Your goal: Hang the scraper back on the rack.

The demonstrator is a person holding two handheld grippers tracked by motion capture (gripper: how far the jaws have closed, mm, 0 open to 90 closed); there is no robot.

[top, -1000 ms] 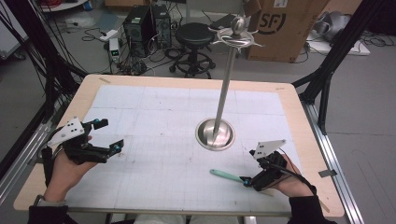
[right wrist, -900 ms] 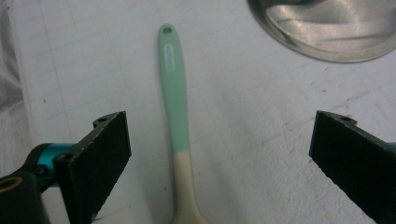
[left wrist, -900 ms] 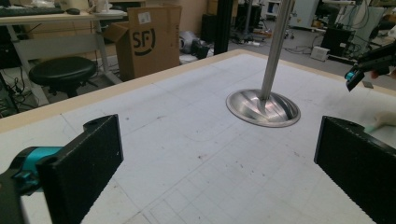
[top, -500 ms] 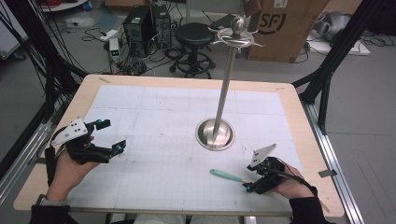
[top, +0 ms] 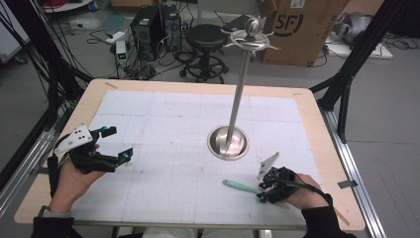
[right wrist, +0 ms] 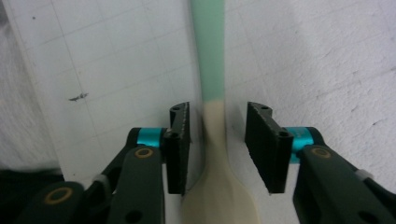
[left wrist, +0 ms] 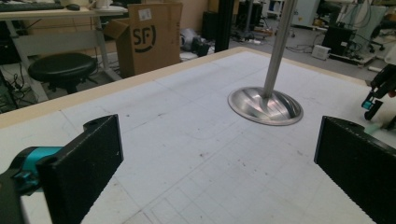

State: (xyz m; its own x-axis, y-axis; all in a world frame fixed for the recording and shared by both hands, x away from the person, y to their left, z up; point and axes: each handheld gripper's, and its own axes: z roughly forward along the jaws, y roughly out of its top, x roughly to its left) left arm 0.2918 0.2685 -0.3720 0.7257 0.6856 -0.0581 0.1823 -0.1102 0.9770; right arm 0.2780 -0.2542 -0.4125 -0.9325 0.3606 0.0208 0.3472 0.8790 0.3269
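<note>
Jaws of your right gripper [right wrist: 217, 149] straddled the spoon [right wrist: 212, 140], not yet clamped; your left gripper [left wrist: 215, 163] gaped wide.

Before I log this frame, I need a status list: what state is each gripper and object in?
Left gripper: open, held above the table, holding nothing.
Right gripper: open, jaws straddling the spatula, not clamped.
Spatula: lying flat on the mat.
Metal stand: upright on its round base, nothing hung on it.
</note>
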